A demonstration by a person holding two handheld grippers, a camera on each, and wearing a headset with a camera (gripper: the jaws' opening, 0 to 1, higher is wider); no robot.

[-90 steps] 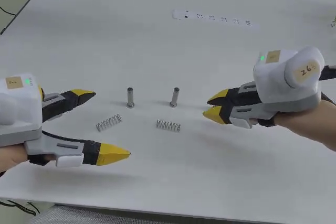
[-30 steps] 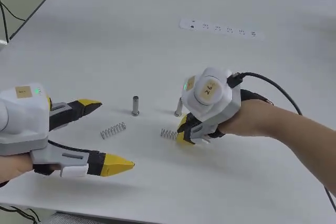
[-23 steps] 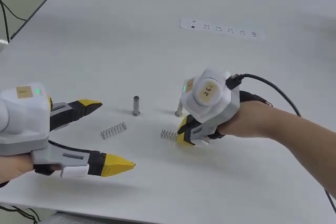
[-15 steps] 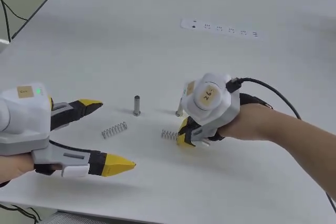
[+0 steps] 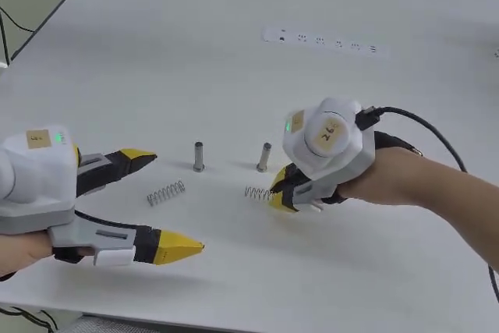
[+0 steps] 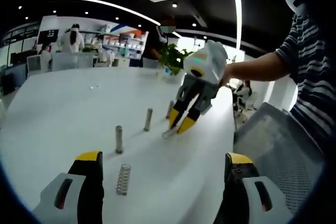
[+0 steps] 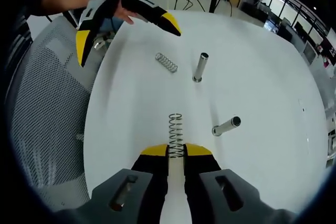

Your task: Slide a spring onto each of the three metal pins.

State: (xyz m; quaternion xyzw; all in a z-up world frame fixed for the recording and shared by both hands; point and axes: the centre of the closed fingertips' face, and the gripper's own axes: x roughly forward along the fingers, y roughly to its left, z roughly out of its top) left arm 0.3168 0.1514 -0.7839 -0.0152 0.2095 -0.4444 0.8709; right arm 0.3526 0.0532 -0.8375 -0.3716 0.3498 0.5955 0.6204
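White table (image 5: 234,52) under us, power strip (image 5: 323,40) lying at its far side; left gripper view has ceiling lights and desks of a big hall behind. We see two pins standing upright mid-table, well apart: left pin (image 5: 198,156), right pin (image 5: 264,157); both bare. Left spring (image 5: 165,192) lies flat on the near side of left pin, touching nothing. Right spring (image 5: 256,193) sits just near of right pin, its right end between the tips of right gripper (image 5: 279,193); claw narrow, clamped on that end. In right gripper view the coil sticks straight out past the yellow tips; we cannot tell if it is off the table. Black cable (image 5: 421,126) runs from right gripper back over the person's forearm. Left gripper (image 5: 173,203) is at near left, tips pointing right; claw wide, holding nothing. Left spring lies just beyond those open jaws; in left gripper view we see it low between the two tips, with the pins and right gripper farther off.
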